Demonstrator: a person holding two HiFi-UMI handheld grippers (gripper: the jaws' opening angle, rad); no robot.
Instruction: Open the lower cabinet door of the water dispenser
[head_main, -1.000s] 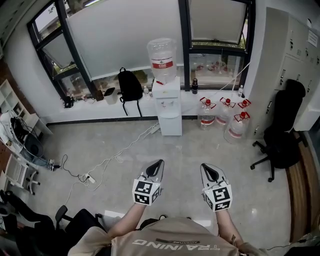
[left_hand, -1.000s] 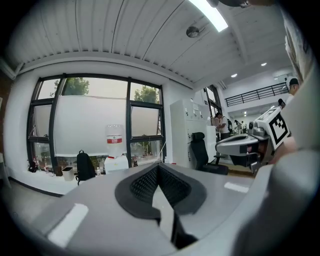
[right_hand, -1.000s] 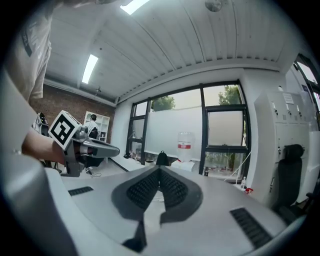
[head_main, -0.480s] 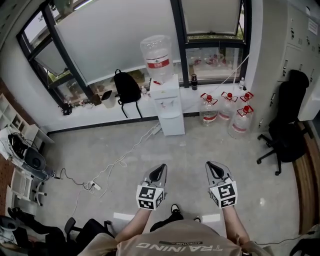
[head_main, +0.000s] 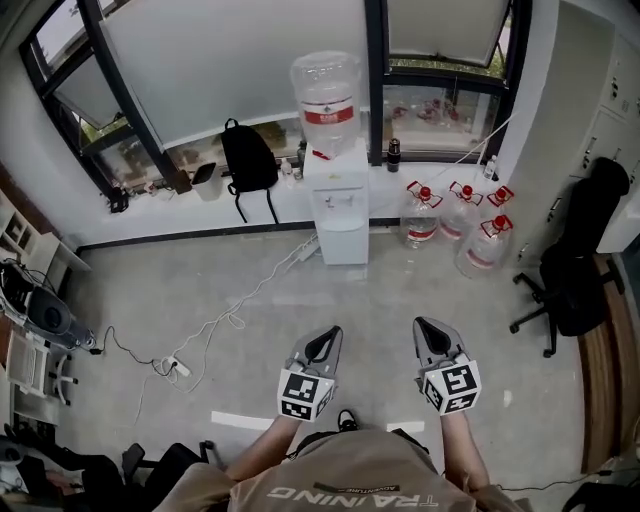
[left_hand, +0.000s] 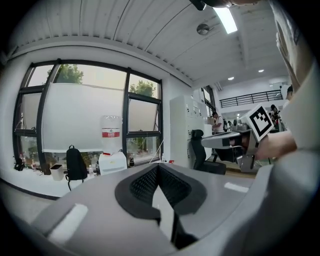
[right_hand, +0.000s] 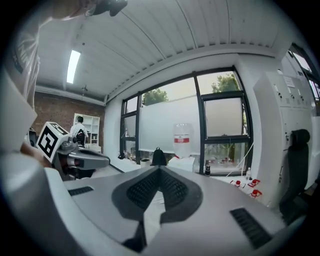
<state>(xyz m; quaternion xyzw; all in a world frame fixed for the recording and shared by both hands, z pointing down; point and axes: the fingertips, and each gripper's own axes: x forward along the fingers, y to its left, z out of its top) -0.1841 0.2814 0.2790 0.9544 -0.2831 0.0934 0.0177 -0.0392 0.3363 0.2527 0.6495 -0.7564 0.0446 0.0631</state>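
The white water dispenser (head_main: 340, 205) stands against the window wall with a clear bottle (head_main: 325, 100) on top; its lower cabinet door (head_main: 345, 243) is closed. Both grippers are held out side by side over the floor, well short of it. My left gripper (head_main: 322, 345) is shut and holds nothing. My right gripper (head_main: 432, 335) is also shut and empty. In the left gripper view the dispenser (left_hand: 112, 162) is far beyond my left gripper (left_hand: 158, 167). The right gripper view shows the dispenser (right_hand: 182, 162) small behind my right gripper (right_hand: 159, 170).
A black backpack (head_main: 245, 160) leans left of the dispenser. Three water jugs (head_main: 460, 230) stand on its right, then a black office chair (head_main: 570, 280) and white lockers (head_main: 620, 120). A power strip with cable (head_main: 175, 365) lies on the floor at left.
Both grippers and the person have moved across the floor toward the dispenser, which now sits a little nearer in the head view. Both pairs of jaws stay shut.
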